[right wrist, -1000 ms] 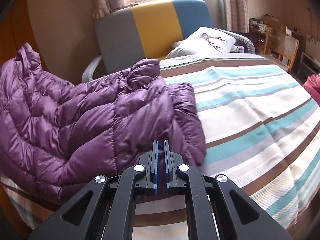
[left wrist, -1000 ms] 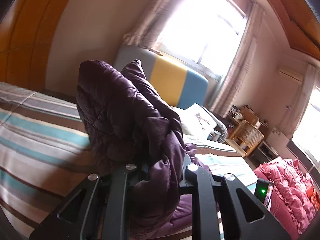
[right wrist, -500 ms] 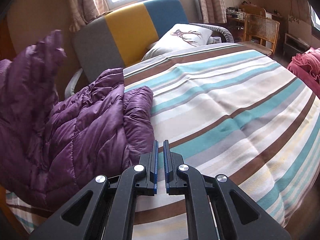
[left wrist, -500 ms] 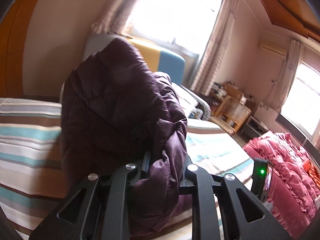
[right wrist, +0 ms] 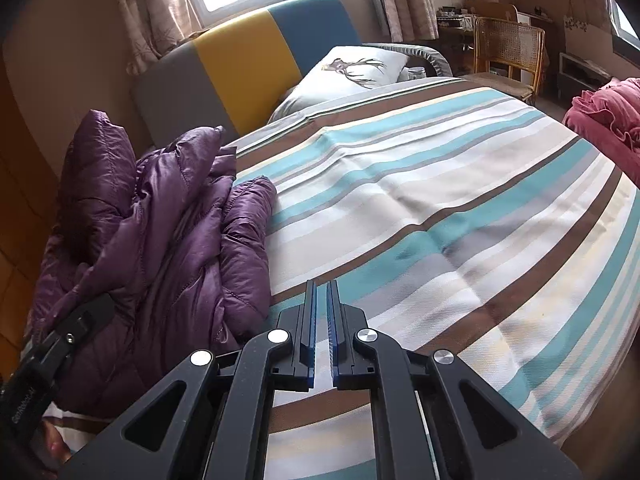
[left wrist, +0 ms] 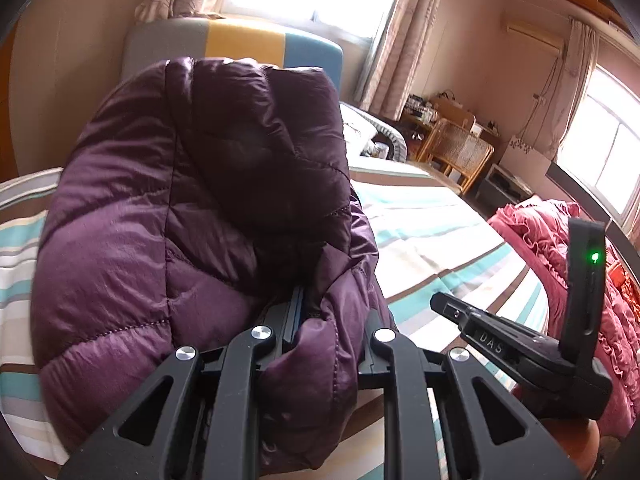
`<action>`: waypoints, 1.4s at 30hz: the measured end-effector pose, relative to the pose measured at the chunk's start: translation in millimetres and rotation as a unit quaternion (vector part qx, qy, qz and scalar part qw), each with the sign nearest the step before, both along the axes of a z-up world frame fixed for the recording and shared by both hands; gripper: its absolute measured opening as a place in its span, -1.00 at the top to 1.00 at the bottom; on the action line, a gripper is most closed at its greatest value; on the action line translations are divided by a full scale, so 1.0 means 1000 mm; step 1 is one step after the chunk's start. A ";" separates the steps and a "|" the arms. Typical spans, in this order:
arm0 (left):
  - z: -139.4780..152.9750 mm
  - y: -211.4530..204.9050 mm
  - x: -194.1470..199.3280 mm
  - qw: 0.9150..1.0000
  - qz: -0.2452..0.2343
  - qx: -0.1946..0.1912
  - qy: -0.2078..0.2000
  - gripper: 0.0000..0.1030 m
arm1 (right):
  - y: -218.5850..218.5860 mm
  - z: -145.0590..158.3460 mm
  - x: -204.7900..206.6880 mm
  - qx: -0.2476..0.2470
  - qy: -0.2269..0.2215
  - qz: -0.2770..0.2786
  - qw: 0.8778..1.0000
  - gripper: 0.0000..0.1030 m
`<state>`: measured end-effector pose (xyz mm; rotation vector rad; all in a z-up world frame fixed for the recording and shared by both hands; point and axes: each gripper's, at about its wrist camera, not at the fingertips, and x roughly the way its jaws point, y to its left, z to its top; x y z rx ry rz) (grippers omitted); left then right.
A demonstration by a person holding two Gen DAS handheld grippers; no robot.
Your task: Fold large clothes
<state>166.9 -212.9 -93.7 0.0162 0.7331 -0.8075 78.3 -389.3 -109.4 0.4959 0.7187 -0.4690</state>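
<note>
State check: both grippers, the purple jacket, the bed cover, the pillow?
left gripper: shut on purple jacket, a fold bunched between the jaws.
right gripper: shut, nothing held, above the striped bed cover.
purple jacket: crumpled, partly lifted, the rest lying on the bed.
striped bed cover: spread flat, mild creases.
pillow: lying at the headboard.

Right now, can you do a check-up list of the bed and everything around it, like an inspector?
Surface: striped bedspread, wide bare stretch at centre and right.
Job's things: purple puffer jacket bunched at the bed's left side, one part lifted.
Clutter: deer pillow near the headboard; pink blanket heaped beside the bed.
Grippers: left gripper clamped on jacket fabric; right gripper shut and empty above the bedspread.
Cables: nothing seen.
Surroundings: grey-yellow-blue headboard, rattan chair, curtained windows.
</note>
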 end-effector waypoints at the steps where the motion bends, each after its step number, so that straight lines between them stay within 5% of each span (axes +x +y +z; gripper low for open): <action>1: -0.003 -0.002 0.000 1.000 -0.004 0.003 0.004 0.70 | -0.001 0.000 0.000 0.001 0.000 -0.001 1.000 0.89; 6: -0.007 -0.003 -0.004 0.999 -0.042 0.010 0.017 0.56 | -0.001 -0.001 -0.001 0.007 -0.002 0.003 1.000 0.89; 8: 0.006 0.011 -0.007 0.997 -0.063 -0.025 0.032 -0.16 | 0.001 0.002 -0.001 0.009 -0.007 0.010 1.000 0.89; 10: 0.023 0.026 -0.017 0.995 -0.073 -0.067 0.029 -0.49 | 0.004 0.007 -0.001 0.007 -0.012 0.013 1.000 0.89; 14: 0.059 0.063 -0.036 0.994 -0.065 -0.090 -0.024 -0.48 | 0.010 0.018 0.000 0.003 -0.022 0.023 0.999 0.89; 17: 0.071 0.101 -0.023 0.994 0.000 -0.089 -0.057 -0.49 | 0.017 0.027 0.001 -0.004 -0.029 0.032 0.999 0.89; 21: 0.057 0.143 0.030 0.989 0.118 -0.090 -0.020 -0.40 | 0.026 0.048 0.002 -0.004 -0.055 0.055 0.997 0.89; 24: 0.028 0.165 0.073 0.982 0.170 -0.077 0.038 0.12 | 0.039 0.062 0.011 -0.009 -0.068 0.087 0.994 0.89; 27: 0.001 0.168 0.096 0.981 0.157 -0.072 0.084 0.25 | 0.054 0.076 0.028 -0.013 -0.078 0.123 0.989 0.89; 33: 0.005 0.138 0.092 0.989 0.122 -0.060 0.062 0.33 | 0.078 0.082 0.070 -0.023 -0.058 0.177 0.982 0.89; 42: 0.014 0.082 0.082 0.995 0.091 -0.017 0.031 0.35 | 0.049 0.046 0.089 -0.044 0.022 0.129 0.990 0.89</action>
